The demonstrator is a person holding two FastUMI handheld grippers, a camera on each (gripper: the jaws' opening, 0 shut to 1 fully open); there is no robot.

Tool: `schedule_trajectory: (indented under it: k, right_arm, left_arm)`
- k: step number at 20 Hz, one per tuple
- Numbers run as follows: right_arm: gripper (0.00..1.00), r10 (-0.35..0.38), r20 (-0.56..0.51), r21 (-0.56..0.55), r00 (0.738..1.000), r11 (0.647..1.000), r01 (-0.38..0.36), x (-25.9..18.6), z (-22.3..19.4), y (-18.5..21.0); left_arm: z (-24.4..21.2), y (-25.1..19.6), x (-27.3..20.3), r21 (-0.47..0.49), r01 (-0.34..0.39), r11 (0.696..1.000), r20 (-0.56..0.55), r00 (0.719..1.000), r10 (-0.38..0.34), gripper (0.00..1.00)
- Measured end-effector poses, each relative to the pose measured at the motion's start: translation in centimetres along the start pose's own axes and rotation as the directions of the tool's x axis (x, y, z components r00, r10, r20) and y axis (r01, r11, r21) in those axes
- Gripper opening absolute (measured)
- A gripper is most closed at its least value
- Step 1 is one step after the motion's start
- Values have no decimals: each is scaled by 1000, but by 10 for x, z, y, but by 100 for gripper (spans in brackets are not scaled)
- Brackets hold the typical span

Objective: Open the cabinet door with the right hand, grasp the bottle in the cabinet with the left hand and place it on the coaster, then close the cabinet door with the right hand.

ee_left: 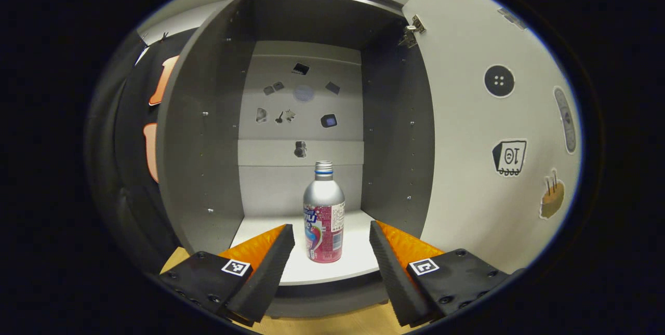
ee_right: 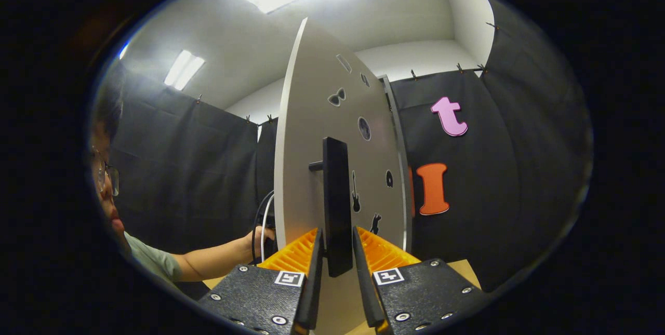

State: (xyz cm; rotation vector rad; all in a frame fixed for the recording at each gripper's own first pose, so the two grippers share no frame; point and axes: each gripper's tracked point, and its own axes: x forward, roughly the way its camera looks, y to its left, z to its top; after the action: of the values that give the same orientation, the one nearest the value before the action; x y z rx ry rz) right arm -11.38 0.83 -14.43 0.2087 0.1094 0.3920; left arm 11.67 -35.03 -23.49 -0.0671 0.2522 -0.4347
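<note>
A silver bottle (ee_left: 323,215) with a pink label and a silver cap stands upright near the front of the cabinet's white shelf (ee_left: 353,262). My left gripper (ee_left: 331,228) is open just in front of the shelf edge, one finger to each side of the bottle and not touching it. The grey cabinet (ee_left: 202,169) stands open, its white door (ee_left: 467,117) swung out to the right. In the right gripper view, my right gripper (ee_right: 336,231) is shut on the door's black bar handle (ee_right: 336,189), with the door (ee_right: 306,143) seen edge-on.
Small stickers dot the cabinet's back panel (ee_left: 301,101) and the inside of the door. A wooden tabletop (ee_left: 332,324) lies below the cabinet. A person's arm and hand (ee_right: 262,233) reach behind the door, and black cloth walls surround the booth.
</note>
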Motion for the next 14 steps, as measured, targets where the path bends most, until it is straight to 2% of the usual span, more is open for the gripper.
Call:
schedule_trajectory:
  k: [1,4,9,10,11,12,13,14]
  right_arm:
    - [37,-3,0,-7,1000,1000,3,0,-1,-1]
    - [42,-37,18,-33,999,999,37,0,3,-14]
    - [42,-122,37,-5,992,993,122,-9,6,-34]
    - [42,-129,37,19,991,992,128,-12,6,-37]
    - [42,-120,27,51,992,992,118,-12,4,-36]
    - [42,-100,13,89,995,991,98,-12,1,-32]
    - [47,-77,1,127,997,989,76,-15,-2,-31]
    - [43,-62,-7,155,998,986,63,-17,-4,-28]
  left_arm:
    - [0,-2,10,2,0,1000,3,1000,0,95]
    - [-2,-2,36,17,-23,1000,2,1000,23,95]
    - [-8,5,67,19,-57,998,-7,998,57,95]
    - [-9,7,72,19,-61,998,-15,998,61,91]
    - [-9,10,78,15,-69,998,-20,997,69,95]
    - [-10,11,84,21,-73,997,-32,997,73,95]
    - [-11,13,91,21,-81,997,-37,996,81,91]
    - [-15,14,96,21,-84,996,-51,995,85,95]
